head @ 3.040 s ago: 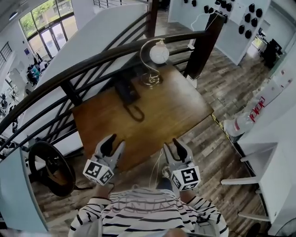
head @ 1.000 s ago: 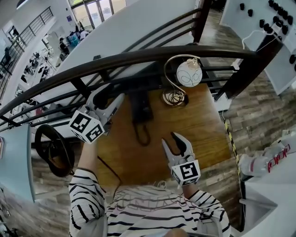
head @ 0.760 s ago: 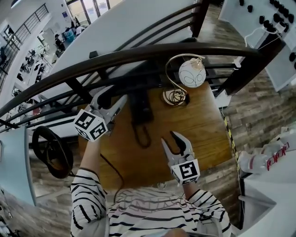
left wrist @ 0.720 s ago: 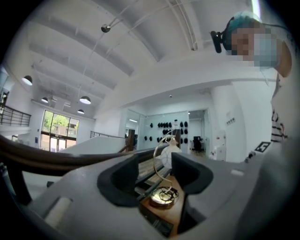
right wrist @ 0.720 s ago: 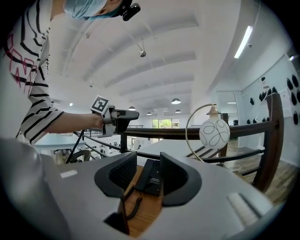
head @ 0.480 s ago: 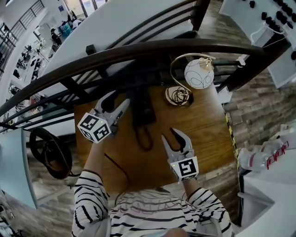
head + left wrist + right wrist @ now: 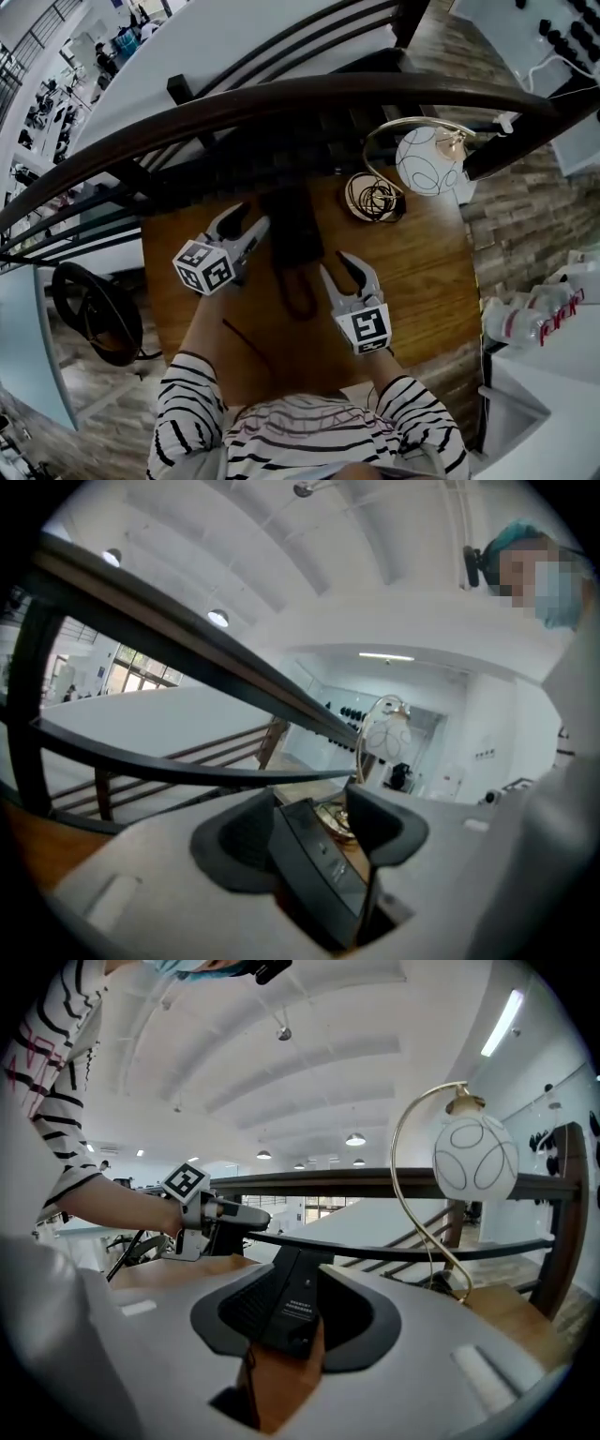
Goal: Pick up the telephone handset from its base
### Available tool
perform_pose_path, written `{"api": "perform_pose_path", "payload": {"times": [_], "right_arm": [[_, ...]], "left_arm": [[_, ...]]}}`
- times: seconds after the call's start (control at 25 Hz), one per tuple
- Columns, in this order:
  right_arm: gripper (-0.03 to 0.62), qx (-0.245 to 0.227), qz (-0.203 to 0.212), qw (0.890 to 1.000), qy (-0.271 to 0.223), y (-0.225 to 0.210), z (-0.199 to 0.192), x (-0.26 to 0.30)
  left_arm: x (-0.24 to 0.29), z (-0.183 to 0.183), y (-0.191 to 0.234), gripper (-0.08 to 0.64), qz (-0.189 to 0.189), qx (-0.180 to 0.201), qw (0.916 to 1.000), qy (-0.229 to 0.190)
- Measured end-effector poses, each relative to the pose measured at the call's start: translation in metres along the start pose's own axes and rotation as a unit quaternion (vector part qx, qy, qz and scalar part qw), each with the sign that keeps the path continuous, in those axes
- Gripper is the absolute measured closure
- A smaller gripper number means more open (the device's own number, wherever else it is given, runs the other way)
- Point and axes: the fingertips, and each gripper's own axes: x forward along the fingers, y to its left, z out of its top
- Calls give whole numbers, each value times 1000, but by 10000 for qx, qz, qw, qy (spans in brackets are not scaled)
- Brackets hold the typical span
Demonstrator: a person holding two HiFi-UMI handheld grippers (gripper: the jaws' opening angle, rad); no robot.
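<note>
Head view: the black telephone handset (image 7: 292, 225) is seen resting on its base (image 7: 307, 248) near the middle of the brown wooden tabletop (image 7: 422, 281). Its long axis is laid from 12 to 6 o'clock, and the looped black cord (image 7: 300, 295) trails off the 6 o'clock end. The left tool (image 7: 246, 228) is set just beside the handset at 9 o'clock. Its jaws are wide and opening, with the phone framed in the gap ahead but not pressed by the pads. The right tool (image 7: 343, 272) is placed near the 5 o'clock corner, jaws broad yet closing, with nothing gripped. The left tool is judged the nearer. Since a second earlier, the left tool has been brought down from the height of the dark curved railing (image 7: 281, 98) to the phone's side, and the right tool has been advanced toward it.
</note>
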Motion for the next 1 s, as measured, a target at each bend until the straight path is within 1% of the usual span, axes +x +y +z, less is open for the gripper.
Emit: {"api": "perform_pose_path", "payload": {"times": [0.08,0.24,0.44,0.68,0.92,1.0], "right_arm": [[453,87,11,9999,107,-7,-12,20],[454,-24,3,9995,321,-16,-37,48],[457,-205,54,9983,534,-17,-62,73],[462,-323,127,9962,796,-13,-88,91],[463,-411,113,9952,884,-12,-95,101],[463,-442,113,9948,907,-12,-96,103]], "left_arm": [[9,-14,16,317,52,-195,9998,69],[22,-45,38,314,215,-561,9980,186],[30,-77,45,314,149,-1052,9938,332],[38,-95,44,314,28,-1430,9886,476],[45,-105,43,319,-70,-1758,9820,683],[47,-108,41,343,-150,-1868,9796,730]]}}
